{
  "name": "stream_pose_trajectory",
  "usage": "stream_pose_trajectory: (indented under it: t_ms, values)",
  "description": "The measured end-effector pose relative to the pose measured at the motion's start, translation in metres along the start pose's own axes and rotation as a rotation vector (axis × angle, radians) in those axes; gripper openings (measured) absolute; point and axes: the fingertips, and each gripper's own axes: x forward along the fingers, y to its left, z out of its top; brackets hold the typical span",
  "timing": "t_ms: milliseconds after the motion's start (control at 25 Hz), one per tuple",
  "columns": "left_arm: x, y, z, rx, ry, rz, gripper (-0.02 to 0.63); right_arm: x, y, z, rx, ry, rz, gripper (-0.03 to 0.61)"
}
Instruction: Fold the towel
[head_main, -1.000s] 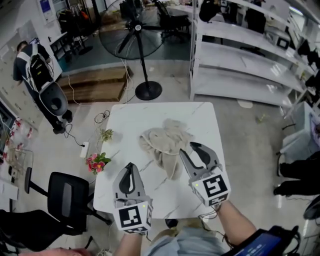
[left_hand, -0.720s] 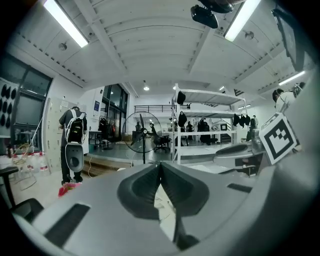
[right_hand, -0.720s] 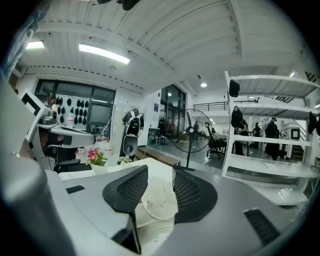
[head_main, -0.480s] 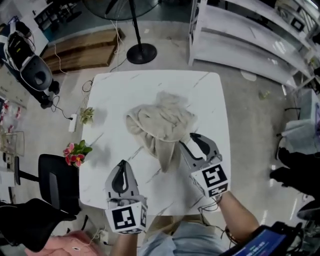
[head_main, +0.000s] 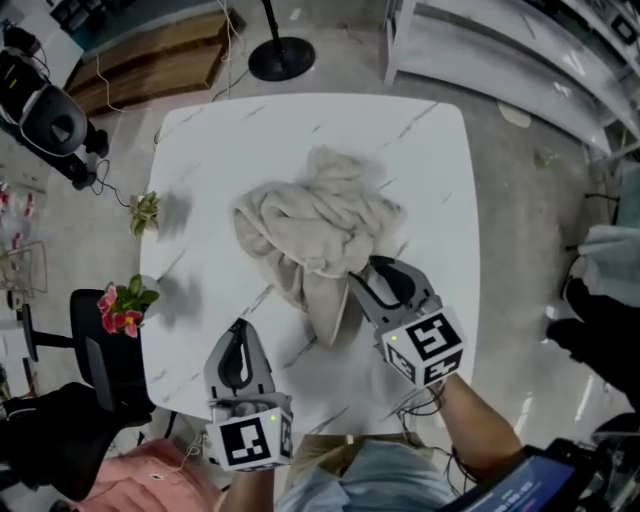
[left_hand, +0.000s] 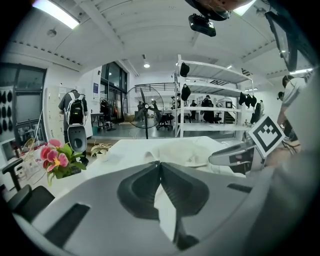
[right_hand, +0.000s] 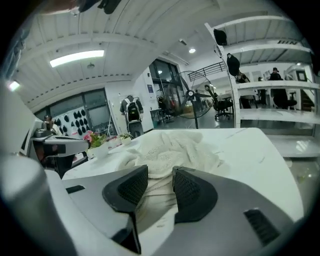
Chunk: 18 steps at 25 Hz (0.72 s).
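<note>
Task status: we are finding no fold made yet. The towel (head_main: 315, 235) is lying in a crumpled heap about the middle of the white table (head_main: 440, 140). It is bunched and creased, with one narrow tail trailing toward 6 o'clock, toward us. No edge is lying flat, and no corner is matched to another.

Left gripper (head_main: 238, 335): we are holding it over bare tabletop at about 7 o'clock of the heap, apart from the cloth. Its own view is showing the jaws pressed together tip to tip, with nothing between them.

Right gripper (head_main: 383, 275): we are holding it at about 5 o'clock of the heap, tips just beside the cloth's near edge where the tail begins. Its jaws have just been opening and are standing apart. In its own view the towel is showing through the gap just ahead, but the pads are not pressing on it. Whether a tip is brushing the cloth we cannot tell.

What is left, as we are judging it: practically everything. The heap is needing to be taken by an edge or corners, spread flat, then folded over and squared. The right gripper is looking nearest to a first pinch. The left would need to open before it is of any use.
</note>
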Motion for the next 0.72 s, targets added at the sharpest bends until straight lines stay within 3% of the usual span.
stream_pose_trajectory:
  t_ms: [200,280,400,560,720]
  values:
    - [-0.002,0.006,0.004,0.012,-0.011,0.013,0.008,0.011,-0.004,0.001,0.08,-0.005,0.013,0.122]
    - [-0.006,0.012,0.005,0.011,-0.021,0.019,0.008,0.013,-0.003,0.002,0.078,-0.002,-0.004,0.015]
    - [-0.014,0.02,0.006,0.008,-0.032,0.017,0.008,0.01,-0.001,0.006,0.094,-0.017,-0.044,0.017]
    - [-0.02,0.022,0.003,0.011,-0.029,-0.014,0.008,-0.004,-0.006,0.008,0.123,-0.033,-0.127,0.133]
    - [-0.012,0.015,0.0,0.01,-0.017,-0.033,0.008,0.003,-0.011,0.001,0.203,-0.006,-0.092,0.205]
